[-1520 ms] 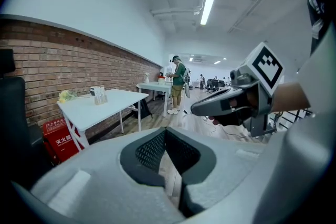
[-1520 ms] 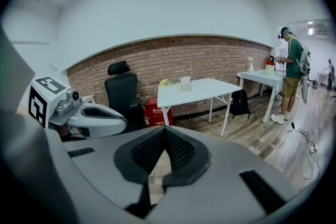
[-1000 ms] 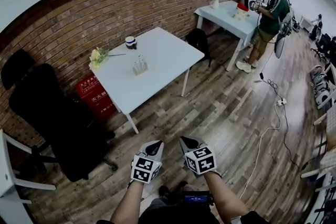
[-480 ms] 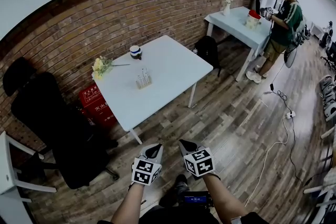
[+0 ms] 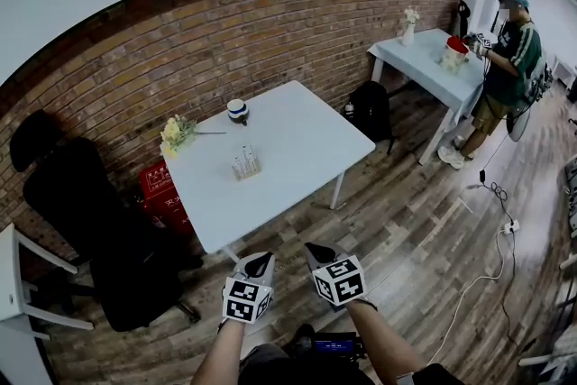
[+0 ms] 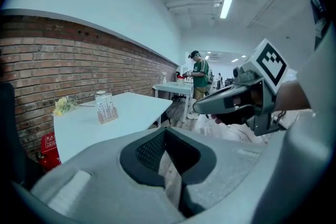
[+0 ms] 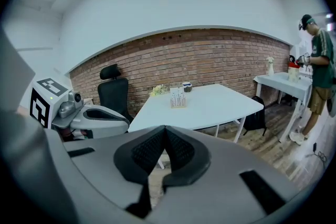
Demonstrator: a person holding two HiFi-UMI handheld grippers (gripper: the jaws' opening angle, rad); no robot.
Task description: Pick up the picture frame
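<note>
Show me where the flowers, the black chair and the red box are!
flowers [image 5: 171, 132], head view, on the yellow blooms.
black chair [image 5: 77, 194], head view, on the middle of its backrest.
red box [image 5: 155, 185], head view, on its front face beside the table edge.

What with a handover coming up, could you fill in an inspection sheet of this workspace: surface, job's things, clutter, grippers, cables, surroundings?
Surface: white table by the brick wall, mostly bare.
Job's things: no picture frame clearly made out; a small clear stand near the table's middle may be it.
Clutter: yellow flowers at the left edge; a small jar at the far edge.
Grippers: left gripper and right gripper both shut, empty, over the floor short of the table.
Cables: white cable across the floor at right.
Surroundings: black chair, red box under the table, black bag, a person at a second table.
</note>
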